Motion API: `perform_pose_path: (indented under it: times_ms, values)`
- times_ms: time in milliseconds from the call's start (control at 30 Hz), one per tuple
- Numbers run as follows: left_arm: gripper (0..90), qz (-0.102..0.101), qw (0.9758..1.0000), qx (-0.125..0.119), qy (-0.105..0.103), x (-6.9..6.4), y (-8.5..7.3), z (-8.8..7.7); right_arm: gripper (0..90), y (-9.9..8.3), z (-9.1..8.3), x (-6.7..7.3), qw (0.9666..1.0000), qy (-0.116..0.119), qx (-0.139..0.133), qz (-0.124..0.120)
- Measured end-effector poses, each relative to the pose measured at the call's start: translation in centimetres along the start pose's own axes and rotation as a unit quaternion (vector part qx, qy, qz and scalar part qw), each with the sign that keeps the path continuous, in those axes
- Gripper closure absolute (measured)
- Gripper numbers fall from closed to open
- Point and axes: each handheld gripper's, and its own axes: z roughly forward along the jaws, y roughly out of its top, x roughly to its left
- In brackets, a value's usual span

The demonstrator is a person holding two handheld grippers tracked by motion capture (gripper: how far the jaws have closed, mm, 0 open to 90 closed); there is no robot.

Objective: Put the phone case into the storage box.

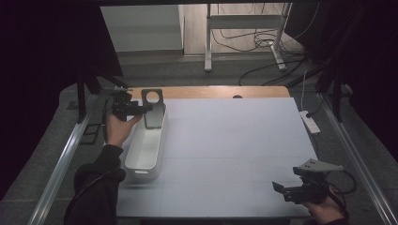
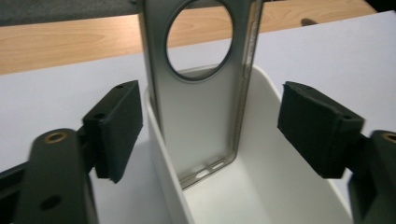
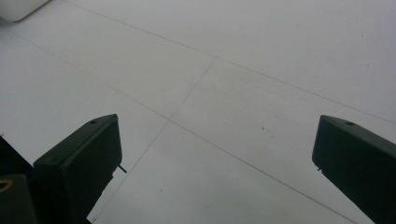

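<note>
- Right claw (image 1: 281, 190) near, released, idle over bare tabletop (image 1: 225, 154).
- Left claw (image 2: 210, 130) released, pads clear of phone case (image 2: 196, 116); case upright, leaning in far end of white bin (image 1: 143, 150).
- Back straight out w/o nudging case.
- Case bottom contact hidden; top edge cut off.

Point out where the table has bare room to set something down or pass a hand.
The white table is bare from the white bin across to the right gripper, and up to the wooden strip. The crowded part is the bin's far end, where the phone case stands beside the left gripper.
</note>
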Motion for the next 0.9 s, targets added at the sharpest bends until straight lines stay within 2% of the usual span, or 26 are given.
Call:
perform_pose_path:
  times_ms: [33,67,133,233,300,333,500,767,900]
  values:
    - [20.0,0.0,1.0,0.0,0.0,0.0,0.0,0.0,1.7,0.0,0.0,0.0,1.0,0.0,0.0,0.0]
    - [20.0,0.001,1.0,0.002,-0.009,-0.1,0.0,0.0,1.7,0.0,0.0,0.0,1.0,0.0,0.001,0.0]
    - [14.8,0.014,0.9997,0.003,-0.022,-0.3,-0.1,-0.1,1.7,0.0,0.0,0.0,1.0,0.0,-0.001,0.0]
    - [9.3,0.031,0.9993,0.009,-0.021,-0.8,-0.3,-0.2,1.7,0.0,0.0,0.0,1.0,0.0,0.0,0.0]
    - [5.6,0.035,0.9991,0.01,-0.023,-1.0,-0.3,-0.2,1.7,0.0,0.0,0.0,1.0,0.001,0.001,0.0]
    - [5.1,0.041,0.9986,0.009,-0.031,-1.2,-0.4,-0.3,1.7,0.0,0.0,0.0,1.0,0.001,0.001,-0.001]
    - [2.4,0.053,0.998,0.007,-0.035,-1.7,-0.7,-0.4,1.6,0.0,0.0,0.0,1.0,0.002,0.001,-0.001]
    - [1.4,0.059,0.9971,0.004,-0.047,-2.5,-0.9,-0.8,1.5,-0.1,-0.1,-0.1,1.0,0.003,-0.002,0.003]
    - [1.1,0.069,0.9963,0.001,-0.05,-3.1,-1.0,-1.1,1.4,-0.1,-0.1,-0.1,1.0,0.002,-0.002,0.003]
